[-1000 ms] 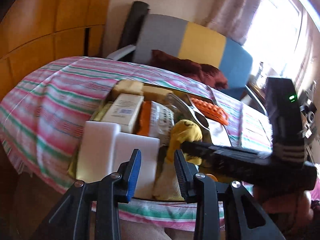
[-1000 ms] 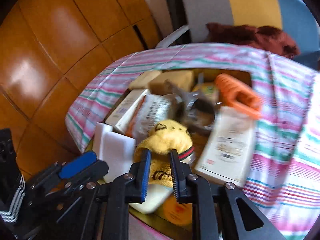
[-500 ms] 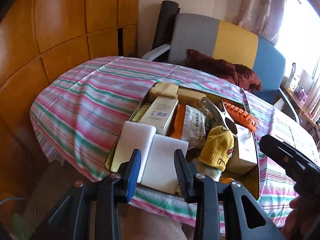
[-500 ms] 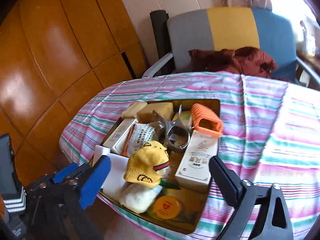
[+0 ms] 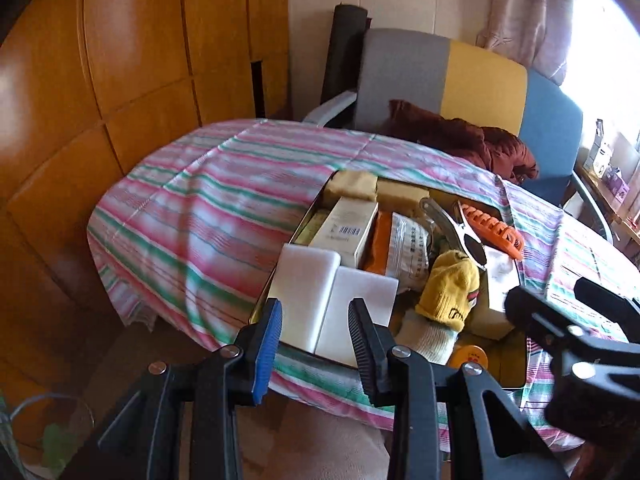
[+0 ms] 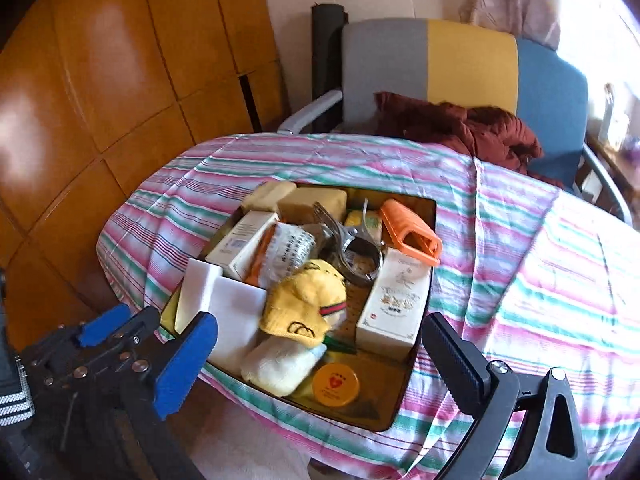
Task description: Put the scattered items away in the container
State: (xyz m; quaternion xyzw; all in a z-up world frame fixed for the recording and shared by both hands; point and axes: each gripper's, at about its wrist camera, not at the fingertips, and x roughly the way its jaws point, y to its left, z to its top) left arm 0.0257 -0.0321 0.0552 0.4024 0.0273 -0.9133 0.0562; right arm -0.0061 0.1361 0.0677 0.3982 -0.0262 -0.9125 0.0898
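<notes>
Striped tablecloth (image 6: 540, 280) covers the table, with the multicoloured chair (image 6: 460, 64) at 12 o'clock beyond it. Container (image 6: 400, 412), a shallow rectangular tin, sits at the near edge of the table at centre and already holds what appear to be all the items; none is seen lying loose on the cloth. Right gripper (image 6: 320, 364) hangs at 6 o'clock above the tin's near rim, spread wide and grasping nothing. Left gripper (image 5: 314, 344) waits at 6 o'clock in its own view, parted with nothing between its fingers, lined up with the white foam blocks (image 5: 320, 300) standing at the tin's 7 o'clock corner. Decorated white box (image 6: 394, 304) lies at 3 o'clock, the yellow sock (image 6: 308, 300) is heaped at centre, the orange clip (image 6: 412, 232) leans at 1 o'clock, and the round orange lid (image 6: 335, 384) rests at 6 o'clock. Judged risk: the pile stands proud of the rim, so a brush from either gripper could tip the blocks or sock over the table edge.
</notes>
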